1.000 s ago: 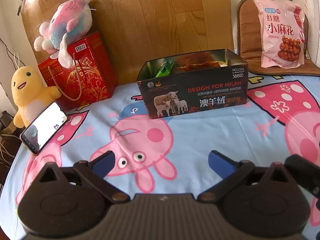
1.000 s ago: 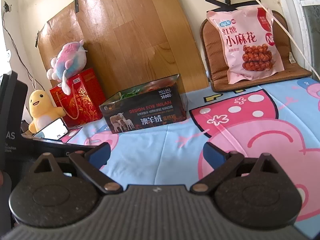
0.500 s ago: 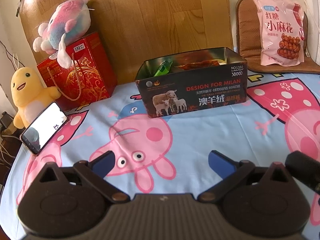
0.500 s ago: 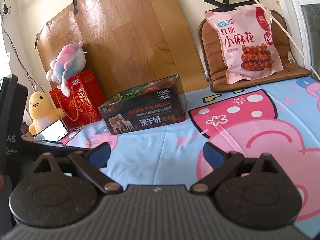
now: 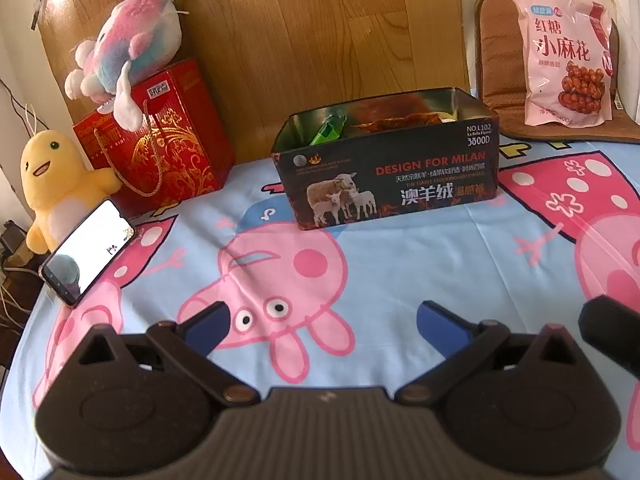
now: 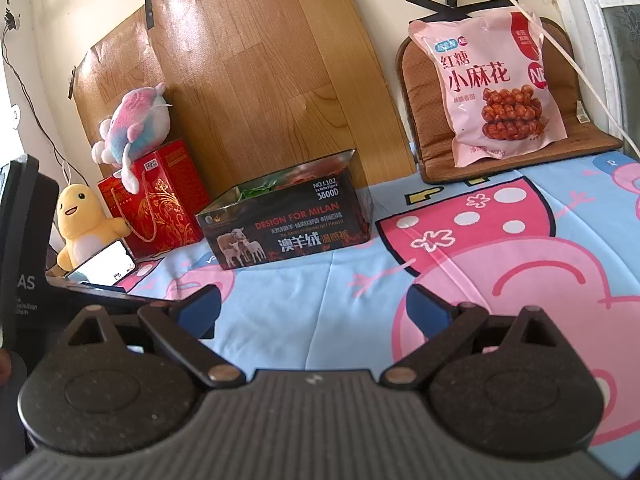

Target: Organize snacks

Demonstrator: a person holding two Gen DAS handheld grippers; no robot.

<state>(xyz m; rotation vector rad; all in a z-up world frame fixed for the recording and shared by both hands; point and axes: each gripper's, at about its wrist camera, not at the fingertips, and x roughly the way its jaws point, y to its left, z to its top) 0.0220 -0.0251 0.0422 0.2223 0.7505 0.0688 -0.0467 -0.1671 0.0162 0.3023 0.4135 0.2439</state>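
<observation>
The tin (image 5: pixel 394 178) sits open-topped toward the back of the bed, against the wood panel (image 5: pixel 304 40). Inside it, a green packet (image 5: pixel 329 130) and a reddish-brown wrapper (image 5: pixel 400 122) poke above the rim; the rest of its contents are hidden by the front wall, and from the right wrist view the inside is only a green and red blur. The pink snack bag (image 6: pixel 494 88) leans upright on a brown cushion (image 6: pixel 520 148), well to the right of the tin; its small print is too fine to read.

The left gripper (image 5: pixel 322 322) hovers low over the sheet (image 5: pixel 400 264), fingers spread wide with nothing between them. The right gripper (image 6: pixel 314 306) is likewise spread and empty; its edge shows as a dark shape at the right border of the left view.

The sheet is light blue with large pink cartoon pigs. To the tin's left stands a red gift bag (image 5: pixel 160 140) with a pink-blue plush (image 5: pixel 128 54) on top, a yellow plush (image 5: pixel 56 184) beside it and a phone (image 5: pixel 88 250) propped at the bed's edge. A white cable (image 6: pixel 560 48) runs down the wall past the snack bag.
</observation>
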